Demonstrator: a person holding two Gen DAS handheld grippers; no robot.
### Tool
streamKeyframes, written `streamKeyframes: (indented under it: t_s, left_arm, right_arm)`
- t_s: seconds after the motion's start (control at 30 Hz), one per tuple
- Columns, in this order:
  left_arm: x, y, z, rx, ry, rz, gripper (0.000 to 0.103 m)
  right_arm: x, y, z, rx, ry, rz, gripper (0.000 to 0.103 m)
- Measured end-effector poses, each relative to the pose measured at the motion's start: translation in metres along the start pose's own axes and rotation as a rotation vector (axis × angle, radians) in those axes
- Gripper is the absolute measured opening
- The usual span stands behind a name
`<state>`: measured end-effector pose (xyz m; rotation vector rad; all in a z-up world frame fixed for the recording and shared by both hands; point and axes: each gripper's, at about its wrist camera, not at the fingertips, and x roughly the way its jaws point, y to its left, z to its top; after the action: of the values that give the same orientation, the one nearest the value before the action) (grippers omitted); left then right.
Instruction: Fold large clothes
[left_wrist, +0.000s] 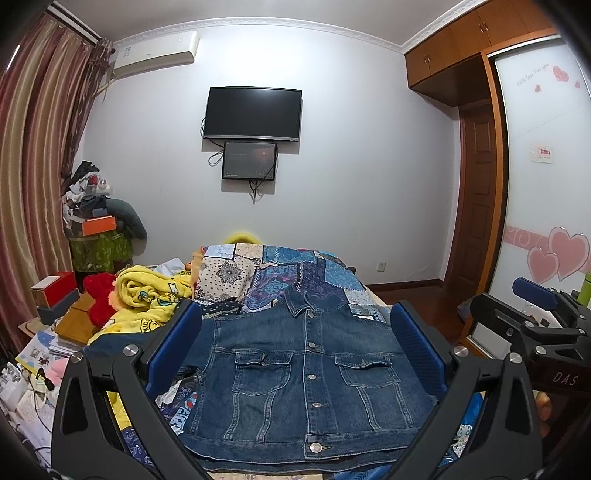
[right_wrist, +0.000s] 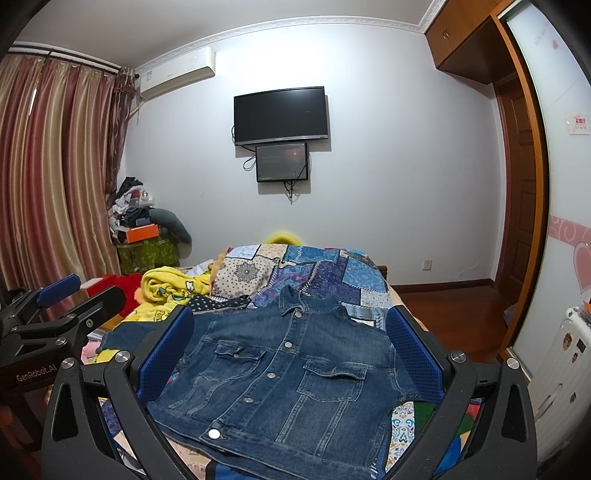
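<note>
- The denim jacket (left_wrist: 306, 373) lies face up on the bed (left_wrist: 332, 280), buttoned, collar toward the far wall and hem toward the cameras. It rests on a patchwork quilt (left_wrist: 280, 273).
- Both sleeves appear to be tucked under the body, giving a roughly rectangular shape. The exact sleeve position is hidden.
- The left gripper (left_wrist: 295, 347) hovers above the jacket with its jaws spread wide, holding nothing. The right gripper (right_wrist: 291, 354) is likewise spread wide and empty, just beside the left one.
- Judged step in hand: approach for the next fold, probably bringing the hem up toward the collar.
- Place 1 gripper at each hem corner, well apart, so the edge lifts evenly.
- Pinch all layers at the corner. Denim is stiff and heavy, so a shallow grasp on 1 layer is likely to slip or peel the front from the back.
- Lift both corners together and carry them in parallel toward the collar to keep the crease straight.
- A yellow blanket (left_wrist: 147, 295) lies near the left side of the jacket. Keep the left gripper clear of it.
</note>
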<state>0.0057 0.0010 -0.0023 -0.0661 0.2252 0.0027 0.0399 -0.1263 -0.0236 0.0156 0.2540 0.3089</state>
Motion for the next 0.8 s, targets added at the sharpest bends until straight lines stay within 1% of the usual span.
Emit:
streamKeyframes:
  t_s: [0.8]
  left_arm:
    - [0.0078,0.0012,-0.0033,-0.004,0.008,0.008,0.103]
  right_arm:
    - [0.0005,0.0003,0.0008,-0.002,0.003,0.002,0.103]
